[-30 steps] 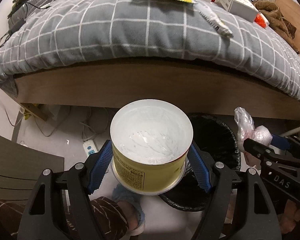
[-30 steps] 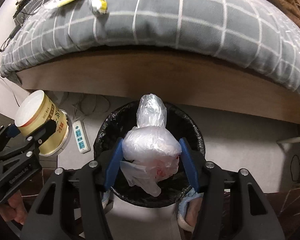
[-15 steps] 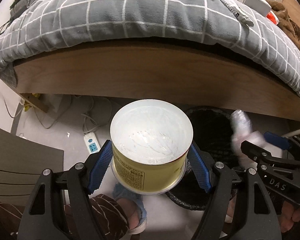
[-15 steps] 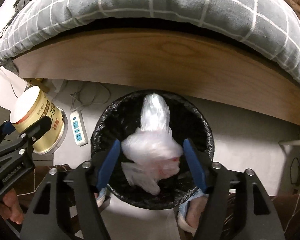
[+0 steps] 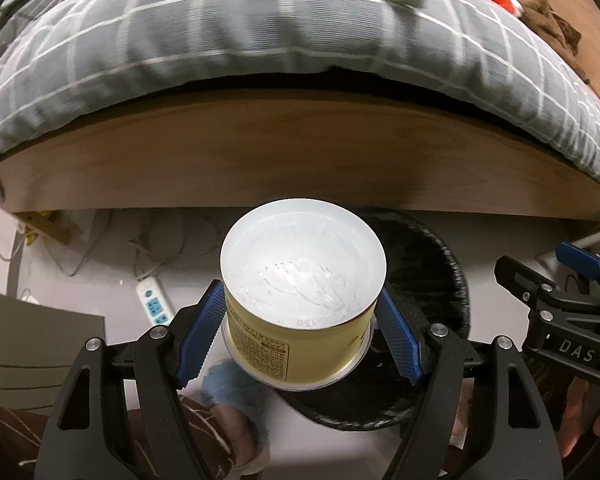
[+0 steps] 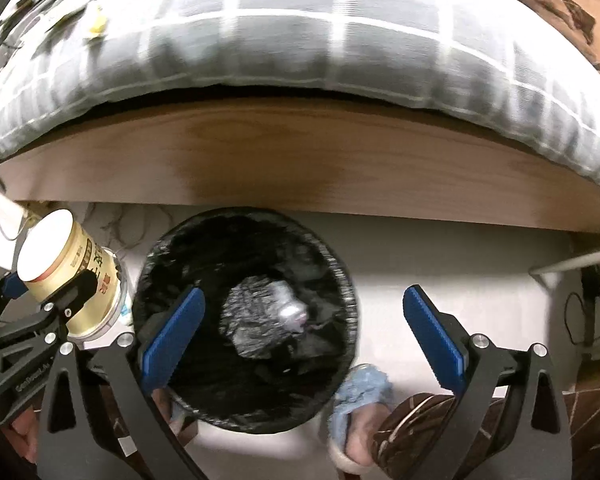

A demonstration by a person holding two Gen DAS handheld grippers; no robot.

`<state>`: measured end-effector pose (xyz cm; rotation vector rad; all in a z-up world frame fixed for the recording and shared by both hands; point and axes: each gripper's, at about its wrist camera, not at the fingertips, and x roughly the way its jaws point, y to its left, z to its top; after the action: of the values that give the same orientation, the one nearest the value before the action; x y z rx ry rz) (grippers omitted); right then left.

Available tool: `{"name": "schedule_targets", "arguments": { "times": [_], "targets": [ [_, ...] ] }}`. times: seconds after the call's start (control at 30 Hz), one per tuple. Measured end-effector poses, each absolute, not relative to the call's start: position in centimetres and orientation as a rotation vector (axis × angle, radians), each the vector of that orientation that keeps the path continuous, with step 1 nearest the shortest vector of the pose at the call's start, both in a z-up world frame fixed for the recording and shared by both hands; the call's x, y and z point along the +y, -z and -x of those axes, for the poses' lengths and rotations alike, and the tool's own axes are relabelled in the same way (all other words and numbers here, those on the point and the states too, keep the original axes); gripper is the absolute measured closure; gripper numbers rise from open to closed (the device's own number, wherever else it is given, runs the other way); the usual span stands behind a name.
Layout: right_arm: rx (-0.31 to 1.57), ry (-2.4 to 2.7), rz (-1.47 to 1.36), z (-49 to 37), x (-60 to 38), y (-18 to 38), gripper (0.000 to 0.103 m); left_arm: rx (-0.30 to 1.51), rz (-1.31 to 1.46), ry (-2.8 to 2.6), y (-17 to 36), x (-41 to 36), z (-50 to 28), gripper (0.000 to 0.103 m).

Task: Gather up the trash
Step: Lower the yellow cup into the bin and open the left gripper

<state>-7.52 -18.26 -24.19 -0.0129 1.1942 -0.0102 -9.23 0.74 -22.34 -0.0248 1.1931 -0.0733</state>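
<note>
Left wrist view: my left gripper (image 5: 300, 332) is clamped on a yellow cup (image 5: 300, 300), its blue pads (image 5: 200, 332) pressing the labelled sides and the cup's white base turned toward the camera. The cup hangs over the near-left edge of the black-lined trash bin (image 5: 440, 276), which stands on the pale floor (image 5: 80, 272) just in front of the wooden bed frame (image 5: 300, 160). A grey checked duvet (image 5: 260, 40) overhangs the frame above the bin. Left of the bin, a white power strip (image 5: 153, 304) and loose cables lie on the floor. My right gripper (image 5: 560, 280) shows at the right of the bin (only part of it is in shot). Below the cup, a foot in a blue slipper (image 5: 236, 392) is blurred.

Right wrist view: my right gripper (image 6: 300, 336) stands with its jaws spread wide, having just been opening, and nothing sits between the pads. Directly beyond them is the trash bin (image 6: 340, 280), and a crumpled clear plastic bag (image 6: 264, 320) lies inside it on the black liner. The left gripper (image 6: 48, 300) grips the yellow cup (image 6: 68, 276) just left of the bin's rim. The bed frame (image 6: 300, 160) runs behind the bin, the duvet (image 6: 300, 32) above it. A blue slipper (image 6: 360, 400) on a foot sits near the bin's lower right rim.
</note>
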Motion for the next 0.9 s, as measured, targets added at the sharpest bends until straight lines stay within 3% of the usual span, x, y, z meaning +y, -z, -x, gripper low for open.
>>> {"name": "schedule_targets", "arguments": {
  "times": [0.73, 0.8, 0.83, 0.9],
  "targets": [
    [1.201, 0.165, -0.035, 8.6, -26.3, 24.9, 0.008, 1.25, -0.04, 0.163, 24.8, -7.1, 6.8, 0.029],
    [1.202, 0.163, -0.044, 8.5, -26.3, 24.8, 0.008, 1.248, -0.048, 0.165, 24.9, -7.3, 6.9, 0.023],
    [1.199, 0.163, -0.047, 8.5, -26.3, 24.7, 0.008, 1.246, -0.053, 0.16, 24.8, -7.4, 7.0, 0.013],
    [1.192, 0.162, -0.048, 8.6, -26.2, 24.5, 0.008, 1.227, -0.05, 0.145, 24.6, -7.2, 7.0, 0.009]
  ]
}}
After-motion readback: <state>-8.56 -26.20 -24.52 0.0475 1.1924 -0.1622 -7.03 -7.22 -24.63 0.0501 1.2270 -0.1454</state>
